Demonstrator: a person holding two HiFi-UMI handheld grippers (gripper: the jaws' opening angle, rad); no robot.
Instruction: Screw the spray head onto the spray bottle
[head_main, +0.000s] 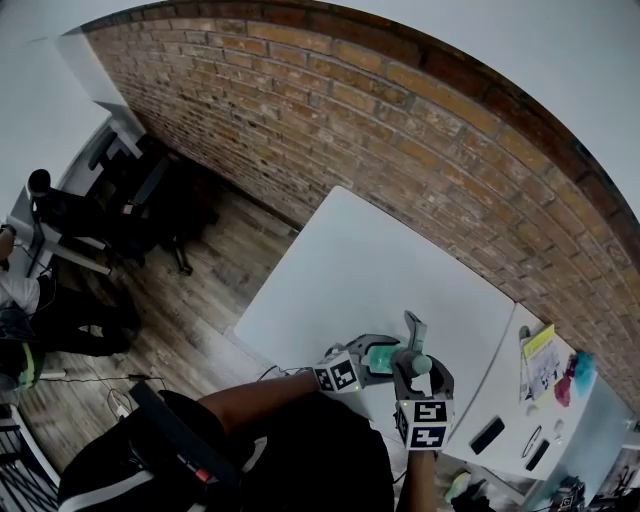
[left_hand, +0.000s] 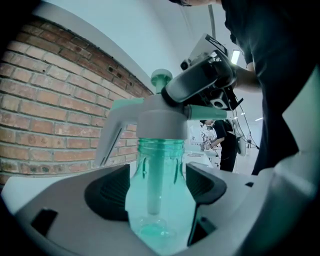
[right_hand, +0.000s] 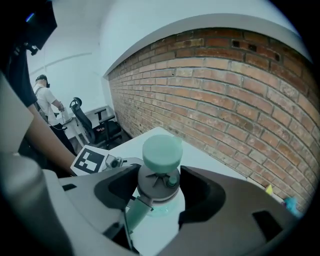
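1. Left claw (head_main: 372, 358) grips the teal spray bottle (left_hand: 160, 200) by its body, upright above the white surface's (head_main: 350, 270) near edge.
2. The grey spray head (right_hand: 159, 175) sits on the bottle's neck.
3. Right claw (right_hand: 161, 189) straddles the head from above, spread, pads not pressing.

Spray bottle (left_hand: 159, 210): one. Spray head (left_hand: 160, 122): one. Grippers: two, the left gripper (left_hand: 157, 192) and the right gripper (right_hand: 159, 194). Marker cubes: two, the left cube (head_main: 338, 375) and the right cube (head_main: 426, 422). White table (head_main: 340, 270): one. Brick wall (head_main: 400, 130): one. Bystander (left_hand: 222, 140): one in the left gripper view, and another sighting (right_hand: 46, 102) in the right gripper view; same person or not, cannot tell.
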